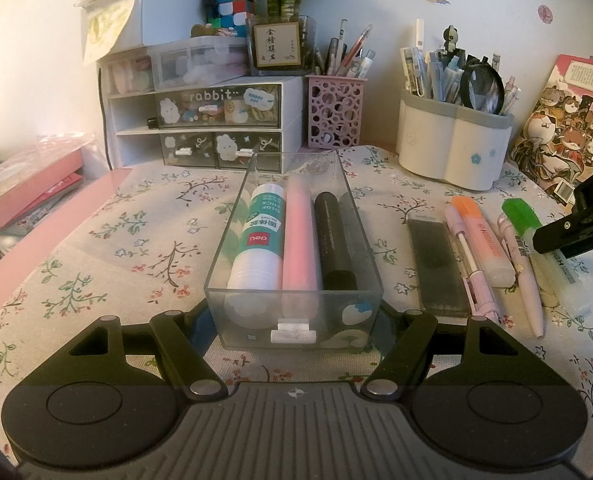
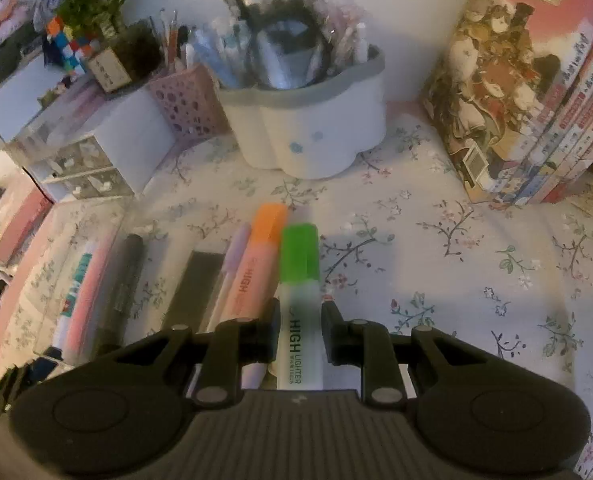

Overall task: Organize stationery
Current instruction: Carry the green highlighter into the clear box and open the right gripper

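A clear plastic drawer point(image 1: 256, 332) sits on the flowered cloth with my left gripper point(image 1: 296, 316) shut on its two side walls. Inside it lie a white glue stick point(image 1: 258, 236), a pink stick point(image 1: 300, 236) and a black marker point(image 1: 332, 236). To the right of the drawer lie a dark flat case point(image 1: 436, 260), a pink pencil point(image 1: 470, 264), an orange-capped highlighter point(image 1: 482, 236) and a pale pink pen point(image 1: 526, 280). My right gripper point(image 2: 299, 316) is shut on the body of the green-capped highlighter point(image 2: 298, 280), cap pointing away, just right of the orange one point(image 2: 264, 248).
At the back stand a white flower-shaped pen holder point(image 1: 452, 148), a pink perforated pen cup point(image 1: 334, 112) and a white drawer cabinet point(image 1: 200, 120) with a potted plant on top. Books point(image 2: 536, 100) stand at the back right. Pink folders point(image 1: 28, 196) lie at the left.
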A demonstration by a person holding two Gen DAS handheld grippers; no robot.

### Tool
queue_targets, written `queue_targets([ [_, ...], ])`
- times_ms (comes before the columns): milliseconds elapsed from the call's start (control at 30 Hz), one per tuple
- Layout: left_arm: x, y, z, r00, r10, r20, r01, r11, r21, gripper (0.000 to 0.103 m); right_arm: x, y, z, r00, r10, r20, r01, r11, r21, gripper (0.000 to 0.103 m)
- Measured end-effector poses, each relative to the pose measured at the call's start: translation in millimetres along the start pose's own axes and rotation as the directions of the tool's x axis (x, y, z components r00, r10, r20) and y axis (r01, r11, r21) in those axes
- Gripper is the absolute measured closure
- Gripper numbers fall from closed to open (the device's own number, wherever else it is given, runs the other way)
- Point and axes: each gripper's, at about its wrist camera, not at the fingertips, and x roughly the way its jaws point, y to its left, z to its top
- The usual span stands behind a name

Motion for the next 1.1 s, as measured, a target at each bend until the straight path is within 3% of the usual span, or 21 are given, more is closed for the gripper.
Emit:
queue_targets([
  [267, 0, 0, 0, 1.000, 0.000, 0.000, 0.000, 1.000, 0.001, 0.031, 3, 3, 2, 1.000, 0.024, -0.014, -0.025, 0.999, -0.025, 0.088],
  [467, 0, -1, 0, 1.000, 0.001, 0.000, -0.001, 1.000, 0.000, 0.031, 15, -10, 8, 0.993, 0.113, -0.034, -0.112, 0.994, 0.014, 0.087],
  [900, 0, -1, 0, 1.000, 0.002, 0.000, -0.002, 1.000, 0.000, 0.031, -1, 2, 7, 0.997, 0.070, 0.021, -0.070, 0.997, -0.010, 0.088],
  [1100, 0, -1, 0, 1.000, 0.001, 0.000, -0.001, 1.000, 0.000, 0.031, -5, 12, 10, 0.994, 0.102, 0.026, -0.102, 0.995, 0.012, 0.088],
])
